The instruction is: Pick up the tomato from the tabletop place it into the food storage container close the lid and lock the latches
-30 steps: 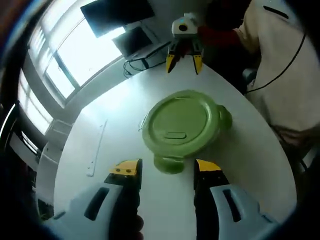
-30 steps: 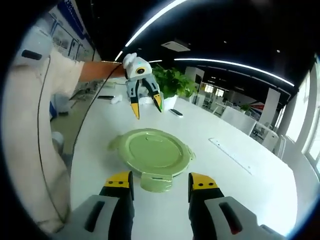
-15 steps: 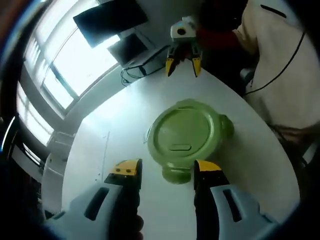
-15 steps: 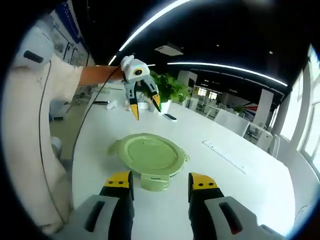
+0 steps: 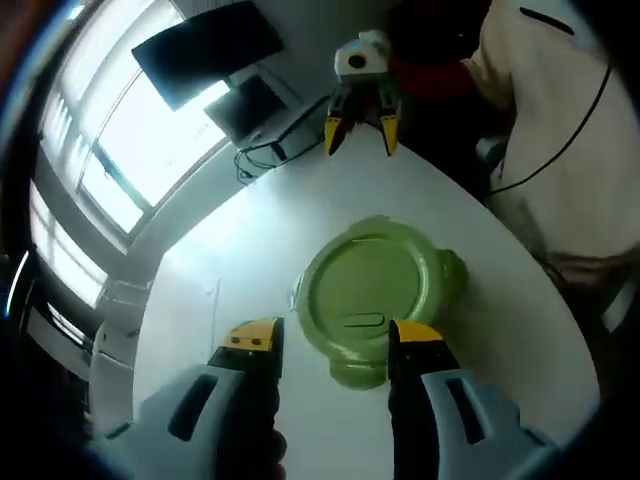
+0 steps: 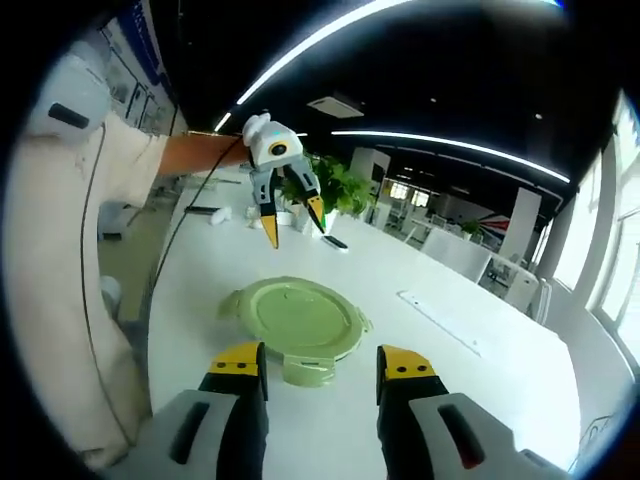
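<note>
Green and round, the plastic food storage container (image 5: 372, 293) sits on the white desk (image 5: 230, 290) with its lid on and flat. No tomato is visible on the desk, so it is probably already inside. The latch tabs (image 6: 306, 373) at the rim look folded down, though whether each is fully locked cannot be told. The left hand-held gripper (image 5: 330, 340) hovers above the container's near edge, jaws wide and empty; the right hand-held gripper (image 6: 322, 366) does likewise from the opposite side. Little seems left except checking latches.
</note>
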